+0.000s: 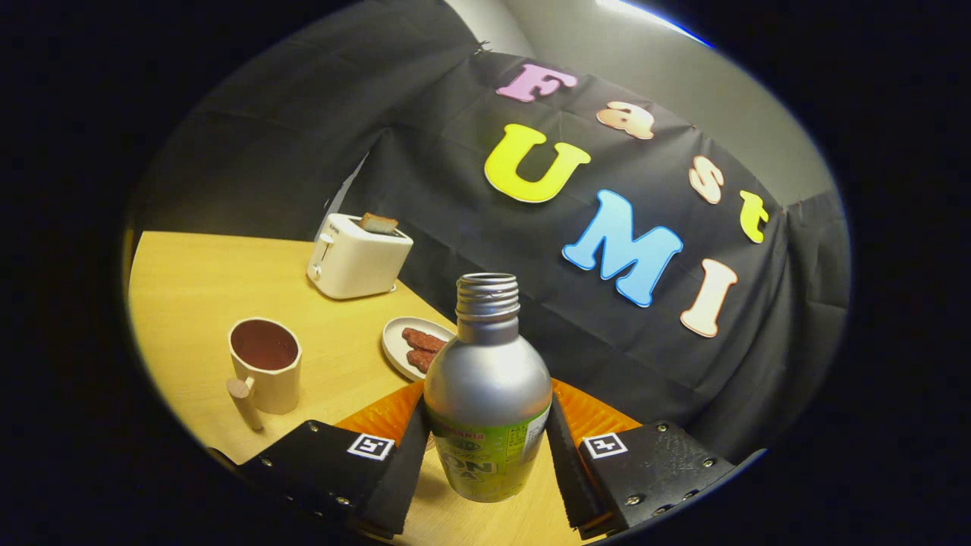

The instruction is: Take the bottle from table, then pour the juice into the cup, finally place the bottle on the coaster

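A silver bottle (487, 379) with a green label and an uncapped threaded neck stands between my two black fingers. My gripper (485, 436) is shut on it, one pad against each side of the label. An orange coaster (383, 417) lies on the table just behind the bottle and shows on both sides of it. Off to the left, beyond the left finger, sits a cream cup (265, 364) with a wooden peg handle and a dark inside. The whole scene is tilted, and I cannot tell whether the bottle's base touches the table.
A white toaster (356, 259) with a slice of bread in it stands at the back of the wooden table (197, 280). A small plate (396, 345) with sausages lies between the toaster and the coaster. Black cloth walls close the booth behind.
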`<action>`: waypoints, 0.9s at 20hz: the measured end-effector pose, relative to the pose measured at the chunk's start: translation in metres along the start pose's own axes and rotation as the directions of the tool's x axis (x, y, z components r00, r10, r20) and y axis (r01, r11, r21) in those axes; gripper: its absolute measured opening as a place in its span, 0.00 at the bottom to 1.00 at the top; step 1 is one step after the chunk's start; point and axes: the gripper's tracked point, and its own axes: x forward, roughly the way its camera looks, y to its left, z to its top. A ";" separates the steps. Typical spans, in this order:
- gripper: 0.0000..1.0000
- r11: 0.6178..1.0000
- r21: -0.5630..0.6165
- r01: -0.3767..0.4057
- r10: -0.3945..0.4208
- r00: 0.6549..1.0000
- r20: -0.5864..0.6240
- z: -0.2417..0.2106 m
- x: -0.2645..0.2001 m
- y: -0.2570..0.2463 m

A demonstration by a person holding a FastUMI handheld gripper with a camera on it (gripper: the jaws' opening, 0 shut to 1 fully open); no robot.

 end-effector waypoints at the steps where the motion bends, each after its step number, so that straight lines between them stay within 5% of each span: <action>1: 0.76 1.000 -0.024 -0.005 0.005 1.000 -0.007 0.000 0.000 0.002; 11: 0.76 0.963 -0.265 -0.049 0.031 0.997 -0.073 -0.005 0.007 0.028; 18: 0.76 0.887 -0.452 -0.097 0.070 0.995 -0.077 -0.001 0.013 0.037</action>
